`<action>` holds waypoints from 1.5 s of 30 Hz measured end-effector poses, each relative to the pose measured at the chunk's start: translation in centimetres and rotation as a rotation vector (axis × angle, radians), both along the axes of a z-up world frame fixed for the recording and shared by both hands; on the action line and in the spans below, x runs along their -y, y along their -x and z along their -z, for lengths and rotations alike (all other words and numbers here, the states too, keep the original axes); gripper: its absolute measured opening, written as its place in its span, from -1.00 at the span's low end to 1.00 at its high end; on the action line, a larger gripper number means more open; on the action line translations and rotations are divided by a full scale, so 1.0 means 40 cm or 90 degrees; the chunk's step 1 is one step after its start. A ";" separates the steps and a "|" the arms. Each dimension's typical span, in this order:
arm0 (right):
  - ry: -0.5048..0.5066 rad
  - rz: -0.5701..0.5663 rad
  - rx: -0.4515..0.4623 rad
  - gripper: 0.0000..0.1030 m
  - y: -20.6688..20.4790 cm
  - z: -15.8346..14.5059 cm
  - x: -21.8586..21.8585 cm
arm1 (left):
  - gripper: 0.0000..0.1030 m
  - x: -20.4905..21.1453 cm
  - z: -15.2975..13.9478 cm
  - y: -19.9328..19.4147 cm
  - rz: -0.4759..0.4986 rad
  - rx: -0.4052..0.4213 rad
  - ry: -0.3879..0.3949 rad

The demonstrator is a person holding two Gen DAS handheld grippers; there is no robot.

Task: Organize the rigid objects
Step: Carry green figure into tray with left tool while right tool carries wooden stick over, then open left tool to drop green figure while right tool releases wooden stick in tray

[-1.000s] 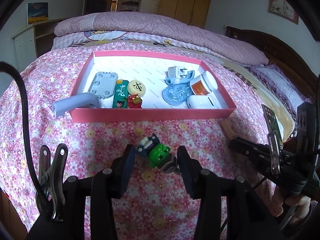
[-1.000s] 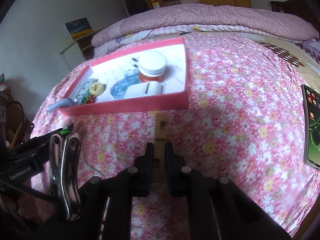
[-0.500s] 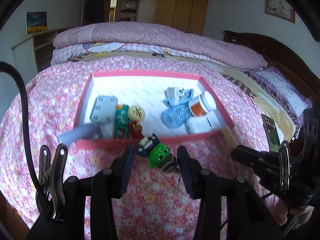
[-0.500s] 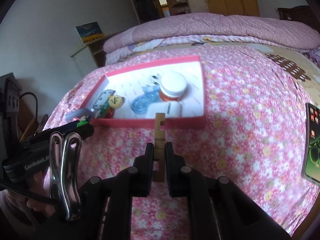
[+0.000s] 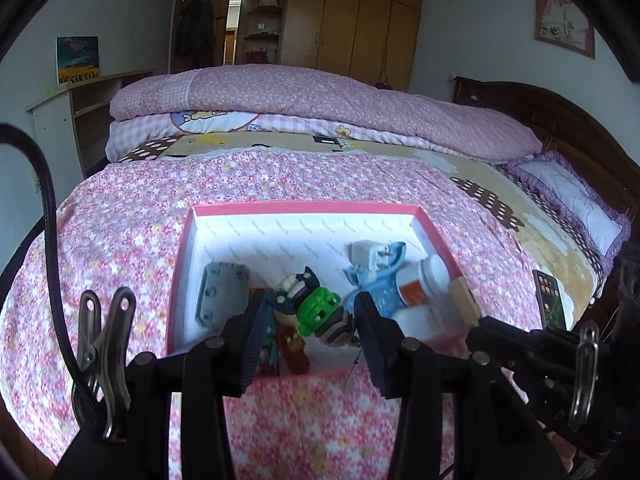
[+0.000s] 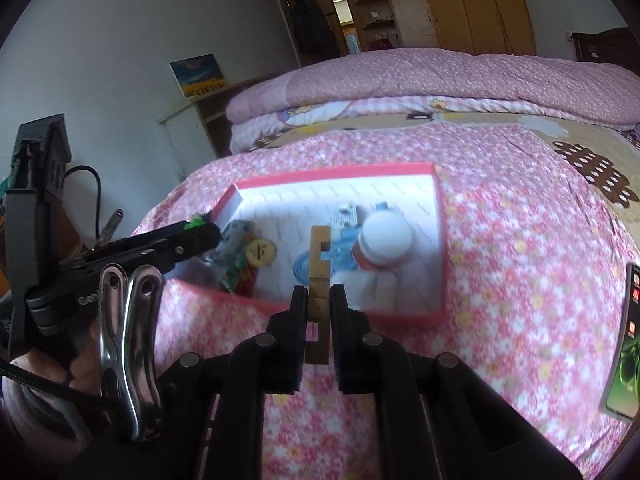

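Toy figure (image 5: 316, 312): green and dark, clamped between the left tongs (image 5: 308, 328), held over the near part of the pink tray (image 5: 304, 208).
Wooden block (image 6: 319, 276): notched, pinched upright by the right tongs (image 6: 319, 312), held above the tray's near wall.
Tray contents: white-capped bottle (image 6: 386, 240) beyond the right tongs, grey plate (image 5: 222, 296) left of the left tongs.
Bed (image 5: 120, 216): floral cover under the tray.
Phone (image 5: 550, 300): seen to the right of the left tongs.

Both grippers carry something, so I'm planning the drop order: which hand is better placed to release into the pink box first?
Probably left: the left gripper holds the green toy over the pink box. The right gripper grips the wooden block near its front rim.
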State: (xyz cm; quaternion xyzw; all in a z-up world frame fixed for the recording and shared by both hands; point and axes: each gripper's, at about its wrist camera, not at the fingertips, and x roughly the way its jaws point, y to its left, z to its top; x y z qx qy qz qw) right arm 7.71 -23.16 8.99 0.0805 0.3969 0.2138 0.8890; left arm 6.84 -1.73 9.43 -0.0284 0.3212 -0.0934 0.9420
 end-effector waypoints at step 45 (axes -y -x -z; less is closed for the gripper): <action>0.010 -0.021 -0.026 -0.29 -0.177 0.052 -0.115 | -0.09 -0.029 0.079 -0.190 -0.051 -0.079 0.001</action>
